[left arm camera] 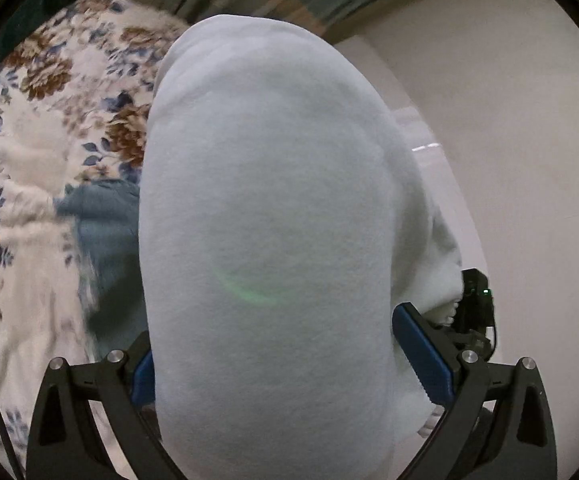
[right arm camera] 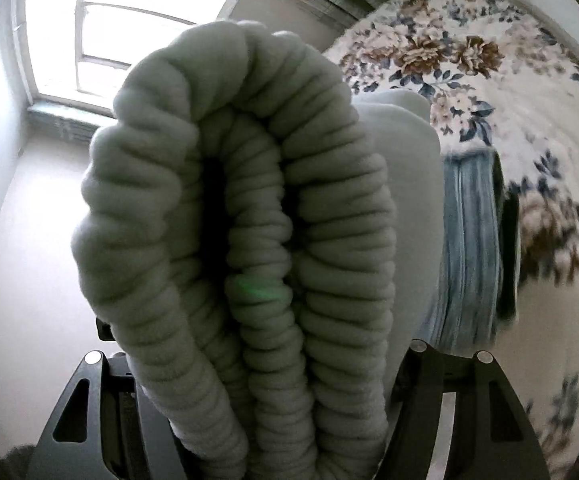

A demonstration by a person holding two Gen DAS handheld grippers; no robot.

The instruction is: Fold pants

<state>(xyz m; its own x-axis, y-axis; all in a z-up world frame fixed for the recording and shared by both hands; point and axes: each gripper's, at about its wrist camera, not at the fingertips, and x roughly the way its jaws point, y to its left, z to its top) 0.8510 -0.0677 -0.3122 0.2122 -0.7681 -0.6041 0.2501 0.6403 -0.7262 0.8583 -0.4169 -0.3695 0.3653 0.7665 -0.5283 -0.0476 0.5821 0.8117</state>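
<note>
Above floral bedspread (left arm camera: 29, 128): left tongs (left arm camera: 273, 364), right tongs (right arm camera: 257, 364) each pinching white pants (left arm camera: 265, 208).

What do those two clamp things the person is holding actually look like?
The left gripper has black triangular finger frames with cut-out slots, round silver bolts and ridged blue pads. A thin black cable runs beside it. The right gripper shows the same black slotted frames and silver bolts; its pads are hidden.

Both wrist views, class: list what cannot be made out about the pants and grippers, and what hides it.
1. Left wrist view: the pants fill the frame; their full shape is cut off, and the left gripper contact is hidden by cloth.
2. Right wrist view: the bunched waistband covers the right gripper pads.
3. Both: the blue garment is blurred, partly hidden.
</note>
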